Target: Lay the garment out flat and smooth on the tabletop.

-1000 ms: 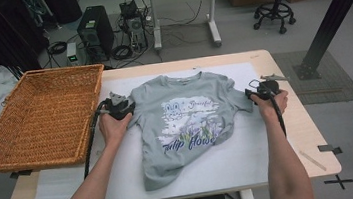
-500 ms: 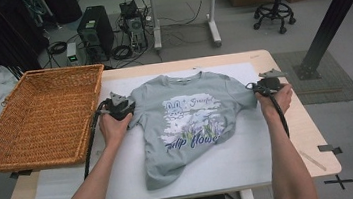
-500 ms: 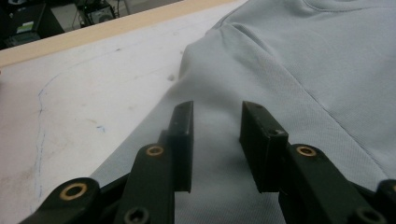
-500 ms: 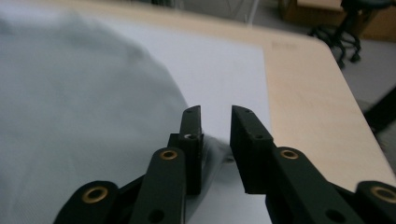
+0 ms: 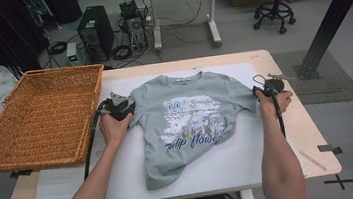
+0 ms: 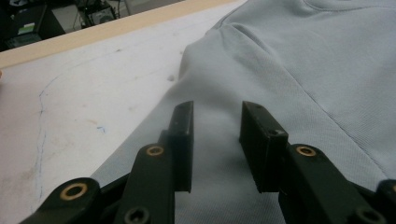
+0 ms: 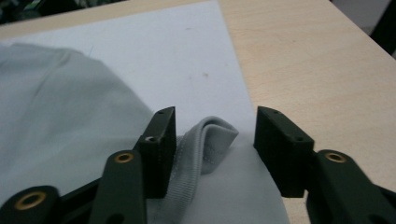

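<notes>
A grey T-shirt (image 5: 192,123) with a flower print lies face up on a white mat (image 5: 251,156). My left gripper (image 5: 124,107) rests at the shirt's left sleeve. In the left gripper view its jaws (image 6: 217,109) stand apart over the flat sleeve cloth (image 6: 261,60), with no fold pinched. My right gripper (image 5: 260,90) is at the right sleeve. Its jaws (image 7: 217,116) have just been opening. The folded sleeve hem (image 7: 215,133) lies loose between them, close to the left jaw.
A large wicker basket (image 5: 41,120) sits on the table's left end, overhanging the edge. Bare wooden tabletop (image 5: 309,129) runs right of the mat, with a thin wooden stick (image 5: 312,160) near the front right corner. Computers, cables and a stool stand on the floor beyond.
The right sleeve has been drawn out to the right and the shirt lies flatter and wider. The left hand has stayed at the left sleeve.
</notes>
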